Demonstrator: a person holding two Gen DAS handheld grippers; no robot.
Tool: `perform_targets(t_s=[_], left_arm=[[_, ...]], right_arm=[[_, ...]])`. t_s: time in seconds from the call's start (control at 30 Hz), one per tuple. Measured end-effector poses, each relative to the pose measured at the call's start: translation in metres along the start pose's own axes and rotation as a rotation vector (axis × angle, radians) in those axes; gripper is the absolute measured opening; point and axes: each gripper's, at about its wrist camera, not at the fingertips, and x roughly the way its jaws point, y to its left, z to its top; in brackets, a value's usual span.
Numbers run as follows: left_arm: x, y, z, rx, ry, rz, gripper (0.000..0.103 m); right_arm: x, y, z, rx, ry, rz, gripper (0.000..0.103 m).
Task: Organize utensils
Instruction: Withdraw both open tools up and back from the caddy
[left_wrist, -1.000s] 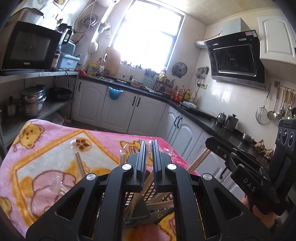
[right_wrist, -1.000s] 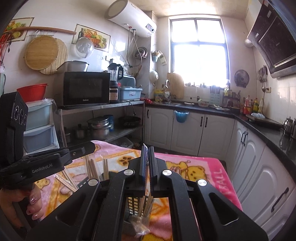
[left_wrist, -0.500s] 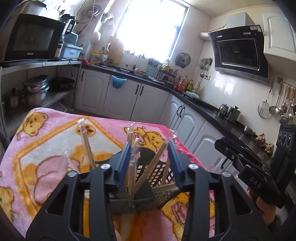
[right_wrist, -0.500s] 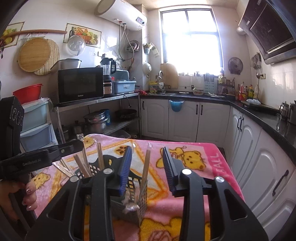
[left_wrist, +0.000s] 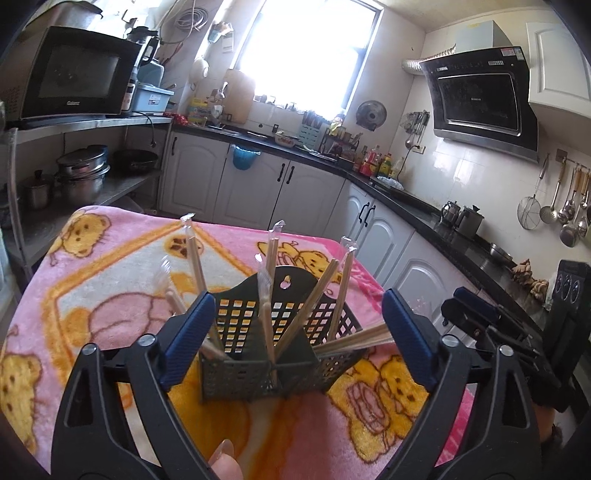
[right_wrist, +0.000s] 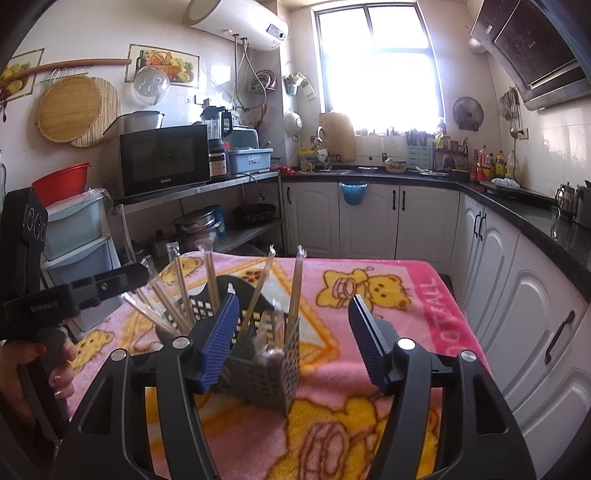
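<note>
Right now, from my remote seat:

Holder: a dark grey perforated plastic utensil basket (left_wrist: 258, 354) with a raised back panel and a hanging hole, split into compartments by inner walls.
Holder's place: standing upright on the pink fleece blanket printed with yellow teddy bears (left_wrist: 110, 269), toward the near edge of the table, just ahead of both tools.
Contents: pale wooden chopsticks in clear plastic sleeves (left_wrist: 271, 280), standing and leaning outward in several directions; a few lean steeply over the basket's right side in my left camera. I cannot tell which compartment each pair sits in.
Left gripper (left_wrist: 295, 336): black frame, blue ribbed pads; the jaws are opening and stand wide, with the basket seen between them but neither pad pressing on it.
Right gripper (right_wrist: 291, 339): same build; its jaws are opening, the left pad close beside the basket, nothing pinched.
Hand: fingers with painted nails (right_wrist: 55, 362) wrap the left tool's handle.
Surroundings: white kitchen cabinets (right_wrist: 369, 221) behind the table.
</note>
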Motion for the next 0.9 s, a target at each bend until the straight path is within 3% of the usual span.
perform_targets(t_s=[0.17, 0.53, 0.9], left_arm=[[-0.012, 0.003, -0.008, -0.007, 0.002, 0.015, 0.091], [-0.046, 0.005, -0.023, -0.005, -0.018, 0.047, 0.092], [-0.047, 0.004, -0.054, 0.031, 0.07, 0.104, 0.092]], right_arm=[[-0.004, 0.003, -0.014, 0.014, 0.032, 0.022, 0.068], [-0.019, 0.011, -0.028, 0.026, 0.054, 0.047, 0.076], [-0.023, 0.019, -0.043, 0.018, 0.082, 0.051, 0.085]])
